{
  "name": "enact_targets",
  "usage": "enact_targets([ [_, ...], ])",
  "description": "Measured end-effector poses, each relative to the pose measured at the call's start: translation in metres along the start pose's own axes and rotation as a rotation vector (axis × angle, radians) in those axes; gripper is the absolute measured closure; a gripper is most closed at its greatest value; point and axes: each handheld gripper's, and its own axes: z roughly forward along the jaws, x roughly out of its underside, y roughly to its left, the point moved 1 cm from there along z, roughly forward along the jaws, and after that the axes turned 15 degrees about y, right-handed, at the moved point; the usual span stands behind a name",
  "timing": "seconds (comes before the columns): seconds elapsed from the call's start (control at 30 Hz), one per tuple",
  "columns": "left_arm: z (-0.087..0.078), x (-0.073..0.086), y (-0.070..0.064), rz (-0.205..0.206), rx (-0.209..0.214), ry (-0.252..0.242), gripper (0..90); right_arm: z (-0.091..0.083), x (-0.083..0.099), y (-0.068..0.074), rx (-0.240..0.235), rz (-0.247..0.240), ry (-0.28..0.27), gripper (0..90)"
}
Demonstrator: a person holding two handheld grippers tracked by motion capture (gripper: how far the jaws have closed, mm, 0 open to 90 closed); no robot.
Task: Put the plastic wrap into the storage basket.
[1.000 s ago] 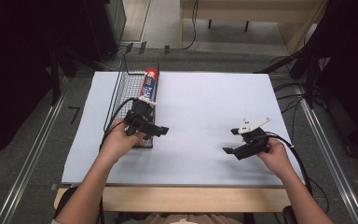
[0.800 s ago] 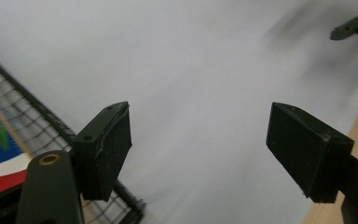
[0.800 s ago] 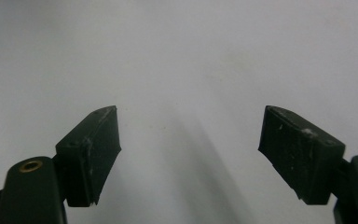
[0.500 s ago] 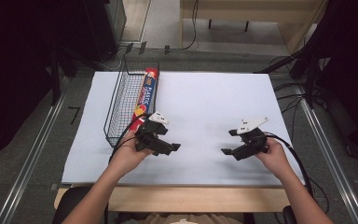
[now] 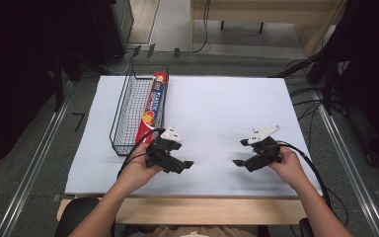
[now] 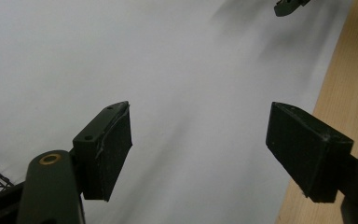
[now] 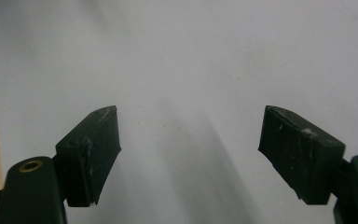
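Since a moment ago the left gripper (image 5: 183, 164) has been pulling back from the wire basket (image 5: 123, 111) toward the surface's near edge, jaws now standing wide and empty, while the right gripper (image 5: 239, 162) is hovering, equally open and empty, near the near right corner. With the red foil box (image 5: 152, 109) lying along the basket's right wall at the far left — its near end perhaps poking over the rim — a careless sweep could be snagging the mesh or the trailing cable (image 5: 133, 148). White sheeting is covering the wooden table (image 5: 197, 210); dark equipment is crowding both sides.

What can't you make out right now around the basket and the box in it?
- Red box: high view, small print too small to read; its near end is hidden behind the left gripper.
- Wire basket: left gripper view, cut off at the bottom-left edge, contents unseen.
- Right gripper: high view, jaw gap too small to judge.
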Motion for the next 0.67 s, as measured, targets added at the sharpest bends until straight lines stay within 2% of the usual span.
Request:
enact_targets([
  [0.13,0.001,0.001,0.000,0.008,0.011,-0.004,23.1,0.001,0.000,0.000,-0.001,-0.004,0.004,20.8],
  [0.27,0.004,0.002,-0.001,0.019,0.016,0.012,23.4,0.003,0.000,0.000,-0.003,-0.007,0.013,20.8],
  [0.47,0.006,0.003,0.001,0.012,0.032,0.016,23.4,0.002,0.000,0.000,-0.005,-0.007,0.013,20.8],
  [0.67,0.020,0.005,0.001,0.033,0.038,0.063,23.8,0.005,0.000,0.001,-0.003,-0.025,0.034,20.8],
])
